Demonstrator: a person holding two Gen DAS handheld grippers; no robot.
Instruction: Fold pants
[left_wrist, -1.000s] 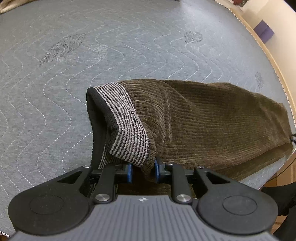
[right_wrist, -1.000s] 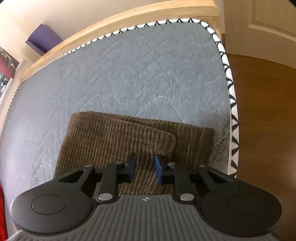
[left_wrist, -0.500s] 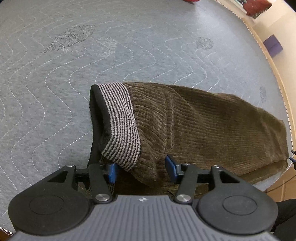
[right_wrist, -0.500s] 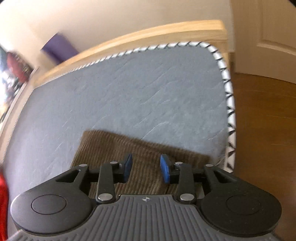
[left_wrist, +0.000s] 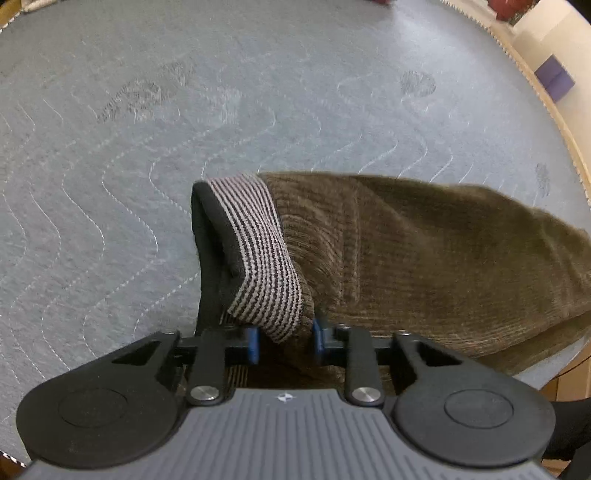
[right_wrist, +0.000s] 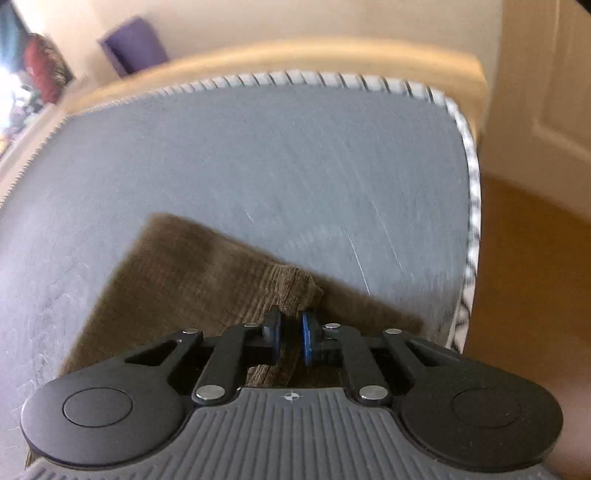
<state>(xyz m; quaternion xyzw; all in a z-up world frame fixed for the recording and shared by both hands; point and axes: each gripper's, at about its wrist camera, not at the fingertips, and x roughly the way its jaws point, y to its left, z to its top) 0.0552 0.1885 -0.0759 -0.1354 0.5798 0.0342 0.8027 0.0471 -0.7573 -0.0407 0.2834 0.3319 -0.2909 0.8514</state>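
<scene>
Pants (left_wrist: 424, 258) lie lengthwise-doubled near the mattress (left_wrist: 147, 166) edge, cross fold not yet made (my guess), my left tool (left_wrist: 285, 338) closing on the waistband (left_wrist: 262, 254) end, right tool (right_wrist: 291, 334) closing on the cuff end.

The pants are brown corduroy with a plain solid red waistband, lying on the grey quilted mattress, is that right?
Not quite. The waistband is not plain red: it is striped in black and pale grey, as the left wrist view shows. The rest holds: the pants are brown corduroy and lie on the grey quilted mattress.
</scene>
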